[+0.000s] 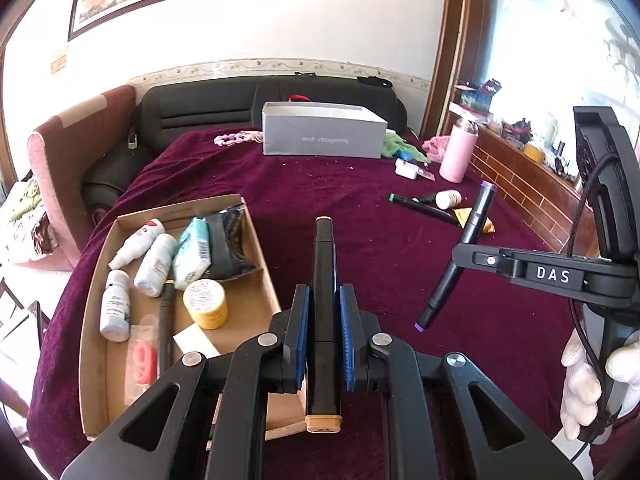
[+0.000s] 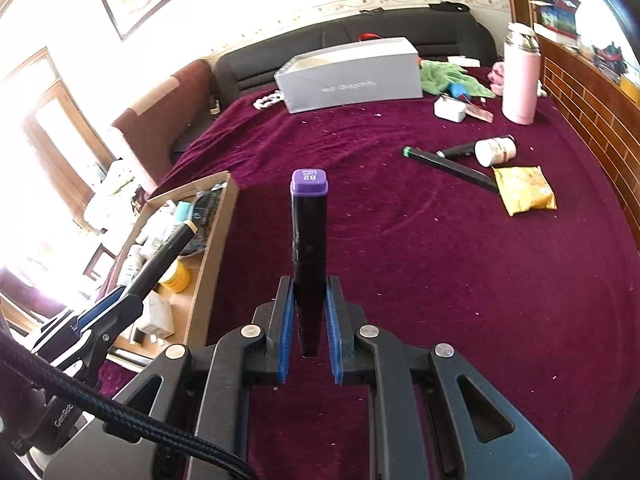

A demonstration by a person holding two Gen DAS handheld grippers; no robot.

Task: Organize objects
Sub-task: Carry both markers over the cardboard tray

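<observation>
Clamping a black marker with tan caps (image 1: pixel 324 320) between its blue pads, the left gripper (image 1: pixel 324 312) hangs above the maroon bedspread (image 1: pixel 360 248) just right of an open cardboard box (image 1: pixel 256 240). That box already holds several white bottles (image 1: pixel 154 264), a yellow-bodied jar (image 1: pixel 206 304), a teal packet (image 1: pixel 194 254), a dark pouch and a red-pink item in plastic. The right gripper (image 2: pixel 310 316) is likewise closed on a black marker with purple caps (image 2: pixel 309 232), held off the cloth, with open bedspread ahead of it. Farther right on the bed lie a green-tipped black marker (image 2: pixel 448 164), a small white jar (image 2: pixel 495 151), another dark tube beside it and a yellow snack packet (image 2: pixel 524 190) touching the marker's end. Near the black headboard stands a grey shoebox (image 2: pixel 352 76), with a green cloth (image 2: pixel 448 76), a white charger (image 2: pixel 450 110) and a pink flask (image 2: pixel 520 80) to its right. A gloved hand (image 1: pixel 592 384) grips the right tool's handle.
</observation>
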